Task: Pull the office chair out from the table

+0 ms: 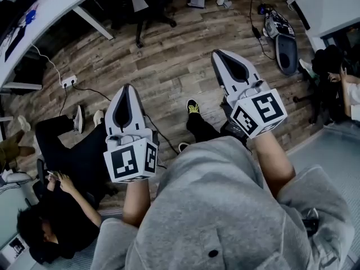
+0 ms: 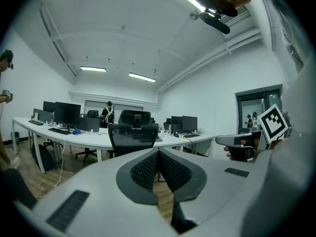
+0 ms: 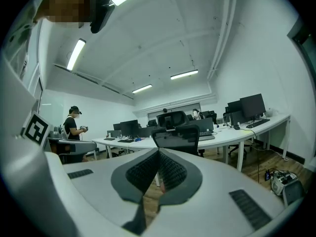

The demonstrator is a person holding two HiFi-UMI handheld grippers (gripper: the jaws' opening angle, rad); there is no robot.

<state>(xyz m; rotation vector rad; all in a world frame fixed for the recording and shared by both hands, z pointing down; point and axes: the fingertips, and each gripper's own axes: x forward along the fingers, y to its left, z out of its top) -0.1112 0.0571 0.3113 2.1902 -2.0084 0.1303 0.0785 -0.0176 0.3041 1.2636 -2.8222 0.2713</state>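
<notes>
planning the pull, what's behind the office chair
A white table stands behind the office chair, with monitors on it. The chair's seat and base are covered by the left gripper.

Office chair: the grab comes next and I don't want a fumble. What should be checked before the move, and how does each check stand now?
1. Office chair in sight of both gripper views, at the white table: ok.
2. Left gripper empty: ok, jaws together on nothing.
3. Right gripper empty: ok, same.
4. Jaws open for a grab: not ok, both shut.
5. Chair within touch: not ok, wooden floor lies between.
6. Chair's wheels free: cannot tell.
</notes>
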